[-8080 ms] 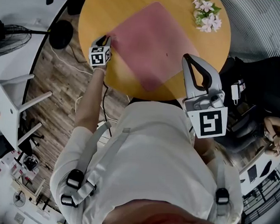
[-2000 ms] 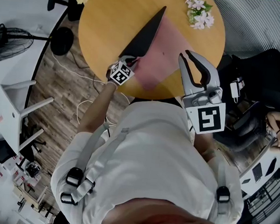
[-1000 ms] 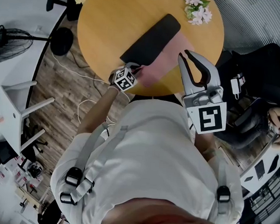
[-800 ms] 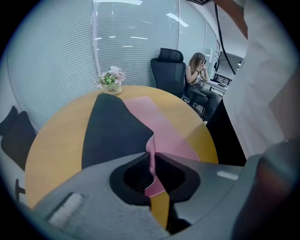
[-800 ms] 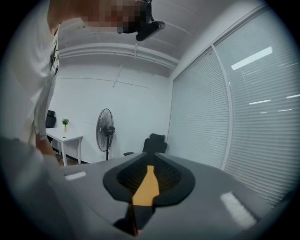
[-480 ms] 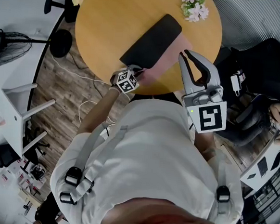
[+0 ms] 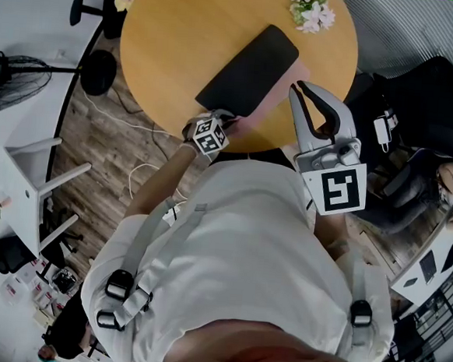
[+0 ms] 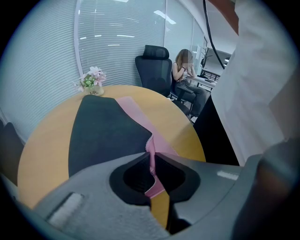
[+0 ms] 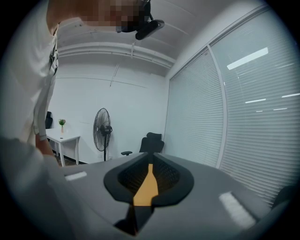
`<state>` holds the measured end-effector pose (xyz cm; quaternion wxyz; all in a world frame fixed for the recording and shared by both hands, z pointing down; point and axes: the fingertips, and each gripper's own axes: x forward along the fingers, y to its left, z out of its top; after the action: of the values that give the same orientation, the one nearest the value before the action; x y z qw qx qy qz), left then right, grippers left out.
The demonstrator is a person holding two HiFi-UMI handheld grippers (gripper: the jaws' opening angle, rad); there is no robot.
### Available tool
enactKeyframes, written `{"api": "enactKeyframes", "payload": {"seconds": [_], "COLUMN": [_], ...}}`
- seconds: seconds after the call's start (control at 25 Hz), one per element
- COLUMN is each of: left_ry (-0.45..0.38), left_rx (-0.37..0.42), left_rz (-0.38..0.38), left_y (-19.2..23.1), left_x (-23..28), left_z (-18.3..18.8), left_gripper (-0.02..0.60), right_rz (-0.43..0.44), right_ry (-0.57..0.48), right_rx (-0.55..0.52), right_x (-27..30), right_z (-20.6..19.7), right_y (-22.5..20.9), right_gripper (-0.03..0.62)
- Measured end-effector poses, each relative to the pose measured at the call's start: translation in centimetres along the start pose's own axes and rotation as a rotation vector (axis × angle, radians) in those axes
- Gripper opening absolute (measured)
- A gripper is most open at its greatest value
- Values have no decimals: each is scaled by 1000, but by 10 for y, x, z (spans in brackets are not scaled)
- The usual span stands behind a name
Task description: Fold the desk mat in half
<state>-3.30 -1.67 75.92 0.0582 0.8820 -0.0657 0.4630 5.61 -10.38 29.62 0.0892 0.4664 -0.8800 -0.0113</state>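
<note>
Both jaw pairs closed: left gripper (image 7: 228,119) pinches desk mat (image 7: 247,69) near corner, long axis running toward flowers (image 7: 309,7); right gripper (image 7: 299,87) empty, beside uncovered pink edge.

Bright even light, soft shadows; strong fisheye bending; black vignette in gripper views; foreground blurred.

White shirt (image 7: 245,240), grey straps (image 7: 162,238); black buckles (image 7: 121,288)
</note>
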Motion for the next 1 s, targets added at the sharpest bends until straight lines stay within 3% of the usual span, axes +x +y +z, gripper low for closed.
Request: {"api": "enactKeyframes", "payload": {"seconds": [0.8, 1.0], "left_ry": [30, 42], "left_rx": [55, -39], "left_rz": [-73, -51], "left_y": [-32, -24], "left_x": [14, 19], "left_z": [2, -7], "left_gripper": [35, 40], "right_rz": [3, 4], "right_ry": [4, 4], "right_rx": [3, 3], "right_x": [-6, -7], "right_z": [-2, -2], "right_y": [3, 4], "right_gripper": [26, 25]}}
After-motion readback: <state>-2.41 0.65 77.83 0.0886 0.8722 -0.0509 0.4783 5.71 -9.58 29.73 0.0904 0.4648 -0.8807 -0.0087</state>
